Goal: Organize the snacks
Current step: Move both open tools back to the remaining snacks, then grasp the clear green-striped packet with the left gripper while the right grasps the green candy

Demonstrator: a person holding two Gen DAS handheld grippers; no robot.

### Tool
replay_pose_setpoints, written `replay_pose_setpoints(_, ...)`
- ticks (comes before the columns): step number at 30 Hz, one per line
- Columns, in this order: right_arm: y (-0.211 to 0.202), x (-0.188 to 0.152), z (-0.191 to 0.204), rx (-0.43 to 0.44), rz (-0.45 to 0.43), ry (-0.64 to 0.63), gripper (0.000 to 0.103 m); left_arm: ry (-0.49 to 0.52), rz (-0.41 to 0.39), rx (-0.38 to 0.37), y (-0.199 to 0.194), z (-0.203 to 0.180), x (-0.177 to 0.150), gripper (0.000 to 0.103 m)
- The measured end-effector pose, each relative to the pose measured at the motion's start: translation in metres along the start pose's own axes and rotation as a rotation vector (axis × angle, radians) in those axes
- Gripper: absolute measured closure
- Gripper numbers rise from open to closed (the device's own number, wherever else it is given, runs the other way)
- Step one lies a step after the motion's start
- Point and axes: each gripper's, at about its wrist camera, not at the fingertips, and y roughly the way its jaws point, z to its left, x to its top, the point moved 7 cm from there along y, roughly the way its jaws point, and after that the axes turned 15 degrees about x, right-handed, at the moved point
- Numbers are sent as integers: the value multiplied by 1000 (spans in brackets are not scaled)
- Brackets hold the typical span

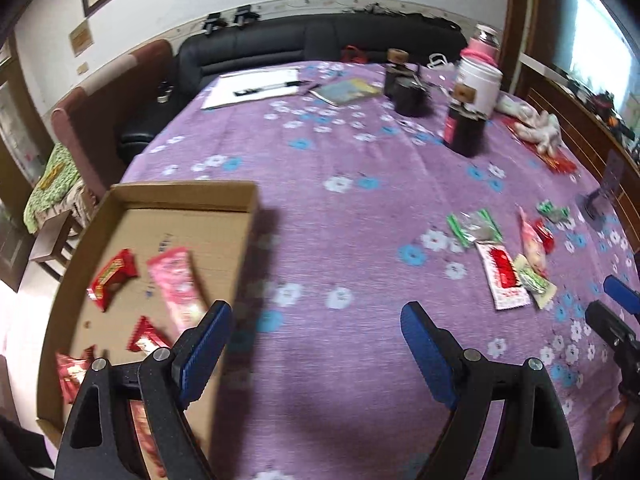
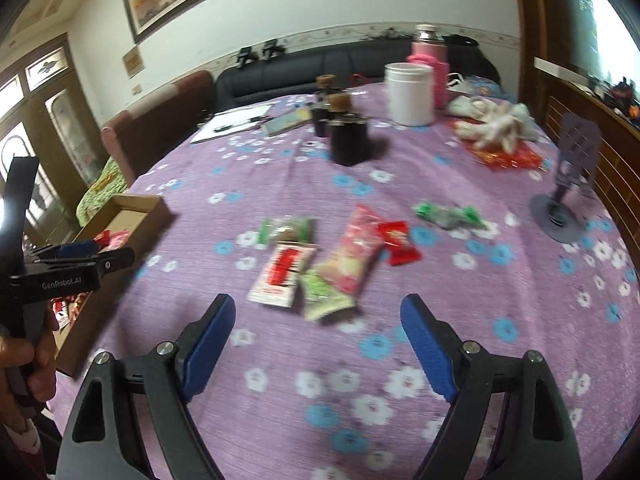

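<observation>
A shallow cardboard box (image 1: 188,196) sits at the table's left edge, holding several red and pink snack packets (image 1: 112,280); it also shows in the right wrist view (image 2: 132,208). My left gripper (image 1: 316,320) is open and empty, just right of the box's near corner. Loose snacks lie on the purple cloth: a white-red packet (image 2: 280,276), a pink packet (image 2: 356,256), a red packet (image 2: 398,242), green packets (image 2: 286,230) (image 2: 448,214). My right gripper (image 2: 318,316) is open and empty, just in front of them. The same snacks (image 1: 504,276) show right in the left wrist view.
Dark jars (image 2: 348,140), a white canister (image 2: 410,92), a pink flask (image 2: 430,68), gloves (image 2: 496,124), a notepad (image 2: 236,120) and a grey stand (image 2: 568,184) occupy the far table. A black sofa (image 1: 320,40) lies beyond.
</observation>
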Motion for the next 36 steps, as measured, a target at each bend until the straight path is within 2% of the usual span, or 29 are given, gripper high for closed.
replay_pose_setpoints(8, -10, -2, -34, -50, -9, 9, 19, 60, -18, -56, 2, -47, 7, 14)
replay_pose_setpoints(18, -6, 15, -71, -89, -8, -32, 19, 168, -68, -86, 11, -91, 29, 14)
replay_pose_setpoints(26, 5, 38, -97, -72, -18, -63, 19, 218, -89, -118, 26, -108, 49, 14)
replay_pose_setpoints(36, 28, 56, -106, -16, 5, -99, 19, 299, -68, -174, 37, -141, 50, 14)
